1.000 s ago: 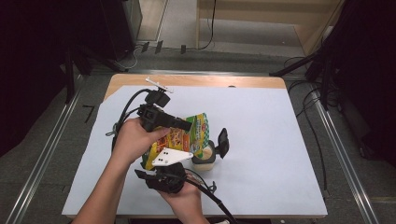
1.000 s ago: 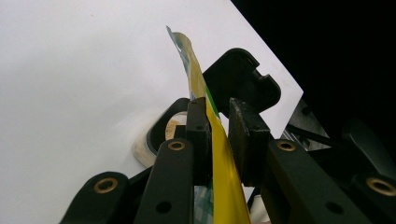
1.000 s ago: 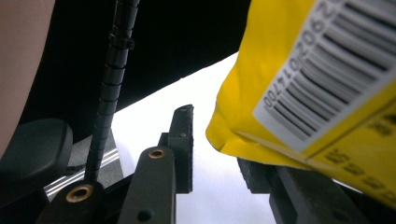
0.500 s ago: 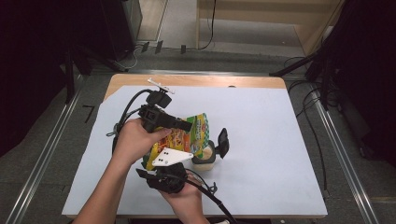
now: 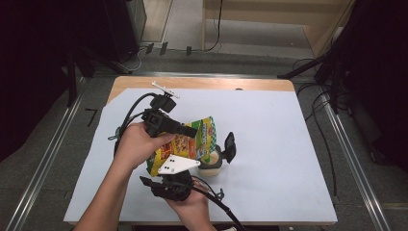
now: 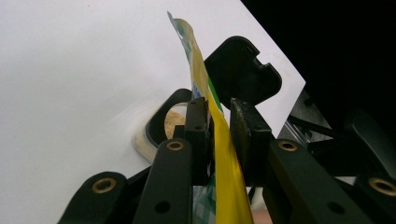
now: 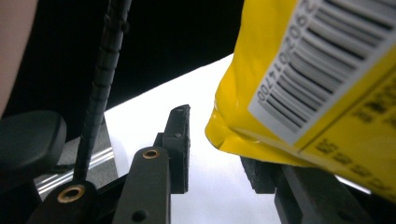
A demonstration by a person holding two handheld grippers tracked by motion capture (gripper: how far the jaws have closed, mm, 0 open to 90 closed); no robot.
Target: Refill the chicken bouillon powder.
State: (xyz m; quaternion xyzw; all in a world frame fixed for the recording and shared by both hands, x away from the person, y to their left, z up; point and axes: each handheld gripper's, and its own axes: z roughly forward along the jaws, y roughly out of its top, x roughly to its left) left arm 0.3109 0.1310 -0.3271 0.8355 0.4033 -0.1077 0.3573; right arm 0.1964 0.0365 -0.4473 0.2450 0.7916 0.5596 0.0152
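Observation:
A yellow snack bag (image 5: 185, 144) with a green top is held up over the white table sheet. My left gripper (image 6: 223, 133) reaches in from the left and is shut on the bag's (image 6: 219, 154) thin edge. Below the bag stands a small clear jar (image 5: 215, 161) of tan crumbs (image 6: 172, 122), its black flip lid (image 5: 230, 147) standing open. My right gripper (image 7: 219, 161) points up from the near edge, under its grey plate (image 5: 175, 164). Its jaws have just been opening. The bag's barcode corner (image 7: 299, 88) hangs over the right jaw, and only white sheet shows between the pads.
White sheet (image 5: 288, 159) covers most of the wooden table (image 5: 202, 83), with free room to the right and at the back. Black cables (image 5: 126, 120) trail from the left gripper toward the left edge. Metal rails (image 5: 351, 159) run along both sides on the floor.

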